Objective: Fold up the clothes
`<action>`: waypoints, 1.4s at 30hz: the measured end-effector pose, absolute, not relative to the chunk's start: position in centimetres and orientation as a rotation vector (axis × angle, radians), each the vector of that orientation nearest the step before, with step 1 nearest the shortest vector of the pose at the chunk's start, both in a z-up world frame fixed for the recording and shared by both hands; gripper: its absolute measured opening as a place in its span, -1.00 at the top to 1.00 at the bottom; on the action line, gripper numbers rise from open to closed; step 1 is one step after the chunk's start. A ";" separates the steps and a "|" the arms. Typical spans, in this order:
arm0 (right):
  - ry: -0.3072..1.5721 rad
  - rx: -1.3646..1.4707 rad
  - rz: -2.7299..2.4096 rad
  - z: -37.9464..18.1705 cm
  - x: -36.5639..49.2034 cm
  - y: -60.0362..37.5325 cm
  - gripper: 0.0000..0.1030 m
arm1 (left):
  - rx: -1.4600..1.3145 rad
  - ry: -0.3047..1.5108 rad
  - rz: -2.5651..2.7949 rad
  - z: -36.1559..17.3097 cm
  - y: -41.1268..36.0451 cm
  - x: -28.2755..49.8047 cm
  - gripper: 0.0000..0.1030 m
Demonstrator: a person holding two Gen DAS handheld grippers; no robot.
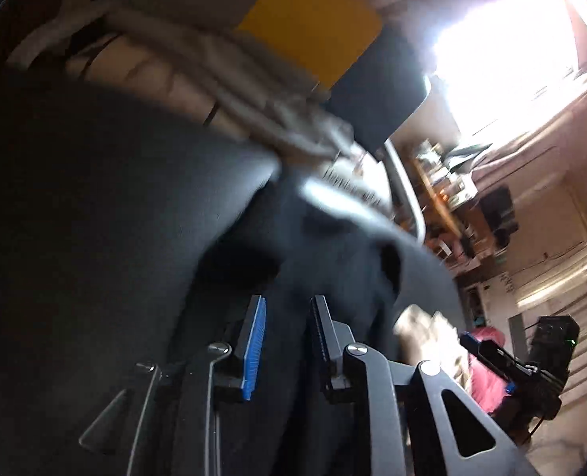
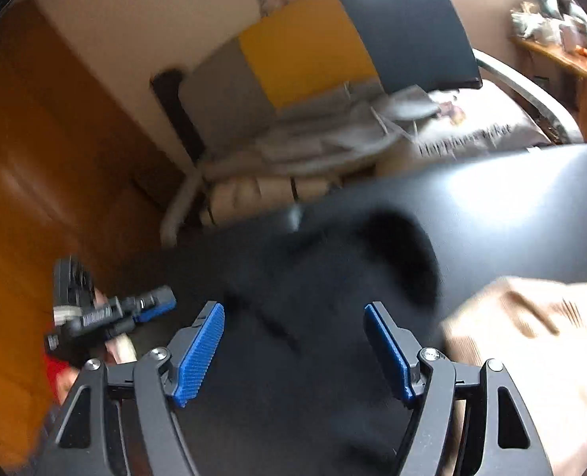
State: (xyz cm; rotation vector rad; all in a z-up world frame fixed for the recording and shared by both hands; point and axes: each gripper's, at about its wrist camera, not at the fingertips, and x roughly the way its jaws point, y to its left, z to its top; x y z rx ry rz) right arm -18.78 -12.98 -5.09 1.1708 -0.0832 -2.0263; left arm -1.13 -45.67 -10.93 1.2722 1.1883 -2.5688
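Note:
A dark navy garment (image 2: 325, 289) lies bunched on the black table (image 2: 511, 198). In the left wrist view it (image 1: 333, 261) runs up between my left gripper's (image 1: 287, 305) blue-padded fingers, which stand partly closed around a fold of it. My right gripper (image 2: 295, 313) is open and empty just above the garment. A beige garment (image 2: 531, 341) lies at the right of the table; it also shows in the left wrist view (image 1: 428, 329). The left gripper shows at the left of the right wrist view (image 2: 154, 305). Both views are motion-blurred.
Beyond the table stands a chair (image 2: 305, 47) with grey, yellow and dark panels, piled with pale clothes (image 2: 333, 139). A wooden door (image 2: 35, 158) is at the left. A cluttered shelf (image 1: 448, 186) and bright window (image 1: 503, 39) lie further off.

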 end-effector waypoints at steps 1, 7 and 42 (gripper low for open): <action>0.005 1.180 -2.072 -6.1 -17.4 -11.7 -0.64 | 1.295 1.198 -2.557 -12.2 -45.1 0.8 0.57; 0.088 1.339 -2.259 -12.6 -11.4 -0.3 -0.64 | 1.277 1.264 -2.498 -15.7 -41.8 9.3 0.54; -0.108 1.283 -1.920 -13.8 -3.5 -9.3 0.06 | 1.175 1.297 -2.590 -15.8 -40.3 13.0 0.52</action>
